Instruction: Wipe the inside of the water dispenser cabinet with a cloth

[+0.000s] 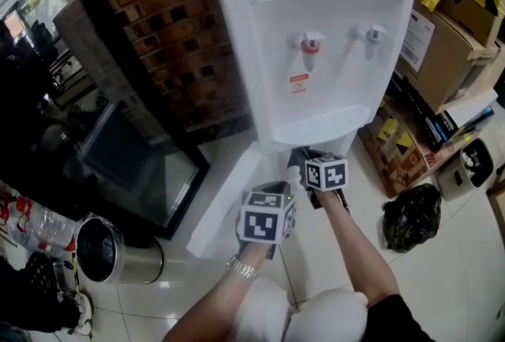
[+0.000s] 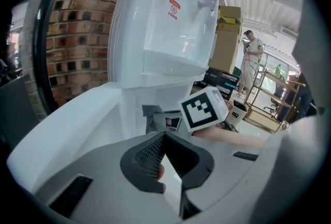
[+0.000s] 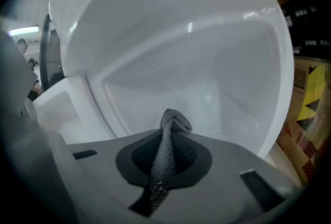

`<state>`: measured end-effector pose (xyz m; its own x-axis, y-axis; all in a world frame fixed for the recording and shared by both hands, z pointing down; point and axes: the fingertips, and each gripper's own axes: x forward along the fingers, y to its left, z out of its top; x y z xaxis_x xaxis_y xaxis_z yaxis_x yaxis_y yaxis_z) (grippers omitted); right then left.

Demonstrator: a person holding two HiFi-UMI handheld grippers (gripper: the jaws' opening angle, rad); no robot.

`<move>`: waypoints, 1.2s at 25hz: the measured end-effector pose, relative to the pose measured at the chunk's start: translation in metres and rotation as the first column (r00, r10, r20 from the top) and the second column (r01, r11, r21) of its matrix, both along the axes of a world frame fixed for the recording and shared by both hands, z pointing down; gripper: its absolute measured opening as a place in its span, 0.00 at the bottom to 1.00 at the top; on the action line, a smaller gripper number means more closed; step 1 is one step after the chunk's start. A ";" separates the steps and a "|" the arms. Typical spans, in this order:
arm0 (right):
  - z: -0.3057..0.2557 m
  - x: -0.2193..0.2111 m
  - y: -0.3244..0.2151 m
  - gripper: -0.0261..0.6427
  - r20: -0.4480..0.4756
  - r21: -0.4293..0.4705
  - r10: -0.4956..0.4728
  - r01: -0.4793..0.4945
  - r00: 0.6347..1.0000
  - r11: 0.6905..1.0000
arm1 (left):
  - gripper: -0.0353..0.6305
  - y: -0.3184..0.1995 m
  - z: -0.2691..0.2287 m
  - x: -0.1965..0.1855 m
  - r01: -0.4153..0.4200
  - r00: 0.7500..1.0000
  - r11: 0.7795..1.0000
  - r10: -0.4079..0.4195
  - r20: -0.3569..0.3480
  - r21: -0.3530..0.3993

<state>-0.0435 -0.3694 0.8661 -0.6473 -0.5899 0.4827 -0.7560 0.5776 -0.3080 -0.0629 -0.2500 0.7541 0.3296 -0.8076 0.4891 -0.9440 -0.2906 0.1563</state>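
Observation:
The white water dispenser (image 1: 316,56) stands against a brick wall, its lower cabinet door (image 1: 225,202) swung open to the left. My right gripper (image 1: 304,160) reaches into the cabinet opening under the drip tray. In the right gripper view it (image 3: 170,132) is shut on a grey woven cloth (image 3: 166,158), whose bunched tip points at the white cabinet interior (image 3: 207,88). My left gripper (image 1: 272,206) hangs just outside, beside the door's edge. In its own view its jaws (image 2: 164,137) meet at the tips with nothing between them, and the right gripper's marker cube (image 2: 202,108) shows ahead.
A brick wall (image 1: 173,32) runs left of the dispenser, with a dark glass panel (image 1: 134,167) and a steel bin (image 1: 106,249) on the floor. Cardboard boxes (image 1: 450,24) and a black bag (image 1: 410,216) crowd the right. A person (image 2: 252,57) stands far off.

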 end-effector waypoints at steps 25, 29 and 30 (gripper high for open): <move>-0.024 0.047 -0.025 0.06 -0.274 0.233 0.191 -0.127 0.942 0.964 | 0.06 0.002 0.002 -0.002 0.005 0.999 1.000 -0.005 0.034 -0.004; -0.044 0.080 -0.047 0.06 -0.246 0.316 0.317 -0.233 0.916 0.919 | 0.06 0.002 0.000 0.000 0.002 1.000 1.000 -0.002 0.031 0.006; -0.047 0.083 -0.051 0.06 -0.237 0.320 0.325 -0.243 0.915 0.916 | 0.06 0.001 0.000 -0.001 0.006 1.000 1.000 -0.006 0.028 0.011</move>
